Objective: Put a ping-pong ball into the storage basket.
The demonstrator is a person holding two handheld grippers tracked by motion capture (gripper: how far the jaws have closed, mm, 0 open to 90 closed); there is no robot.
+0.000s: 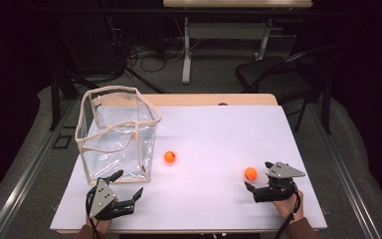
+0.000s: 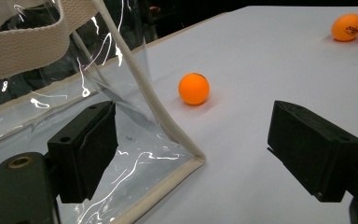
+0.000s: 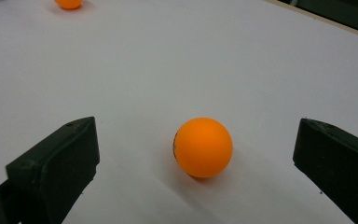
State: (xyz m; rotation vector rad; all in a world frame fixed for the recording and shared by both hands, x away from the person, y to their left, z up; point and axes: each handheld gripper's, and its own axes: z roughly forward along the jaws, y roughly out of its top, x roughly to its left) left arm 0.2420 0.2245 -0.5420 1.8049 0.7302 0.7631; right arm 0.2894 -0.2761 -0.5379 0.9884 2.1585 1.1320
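1 orange ball (image 3: pixel 203 147) lies between the open right tool (image 3: pixel 196 168) jaws.

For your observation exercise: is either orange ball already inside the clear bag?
No. Both orange balls lie on the white table, outside the clear bag.

The clear bag (image 2: pixel 74 93) is running off the top and left edges of the left gripper view, so its full outline is not showing there. The print on the far orange ball (image 2: pixel 347 27) is too small to read. In the right gripper view, another orange ball (image 3: pixel 68 3) is being cut by the top edge. The person's forearms are leaving the high view at its bottom edge.
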